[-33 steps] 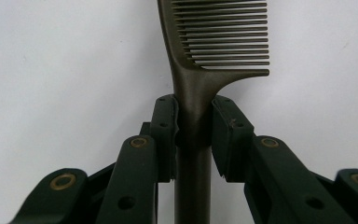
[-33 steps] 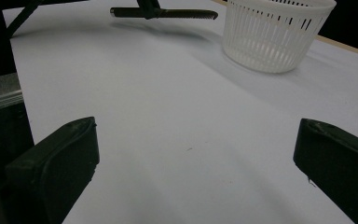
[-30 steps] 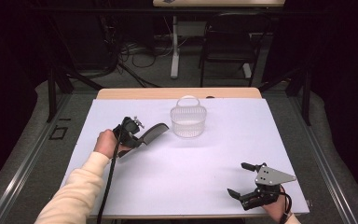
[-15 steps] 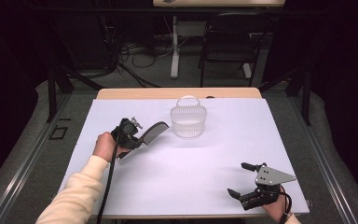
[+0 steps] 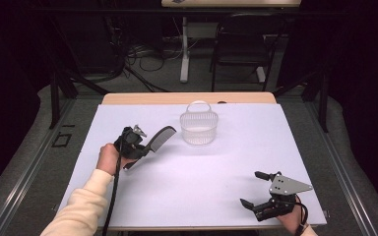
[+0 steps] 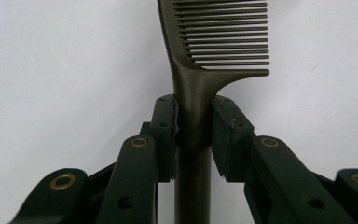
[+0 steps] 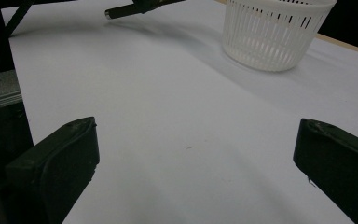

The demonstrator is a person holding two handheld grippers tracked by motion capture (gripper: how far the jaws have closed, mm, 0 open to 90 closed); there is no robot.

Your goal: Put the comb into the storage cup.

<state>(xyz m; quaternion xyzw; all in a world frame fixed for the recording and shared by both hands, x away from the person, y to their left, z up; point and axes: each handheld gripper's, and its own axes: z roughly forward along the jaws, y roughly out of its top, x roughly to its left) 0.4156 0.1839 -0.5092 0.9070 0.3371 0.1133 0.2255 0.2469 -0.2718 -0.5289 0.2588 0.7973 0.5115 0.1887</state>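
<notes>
A dark comb hangs above the white table, held by its handle in my left gripper, which is shut on it. In the left gripper view both pads clamp the comb just below its teeth, and my left gripper points over the bare table. A small white slotted basket with a hoop handle stands right of the comb's tip, a short gap away. My right gripper rests open near the front right corner with nothing between its fingers. The right gripper view shows the basket far ahead.
The white table top is bare between the two grippers. A wooden strip runs along its far edge. Behind the table stand a chair and loose cables on the floor.
My left gripper has edged slightly to the right with the comb, toward the basket. The right gripper has stayed in place.
</notes>
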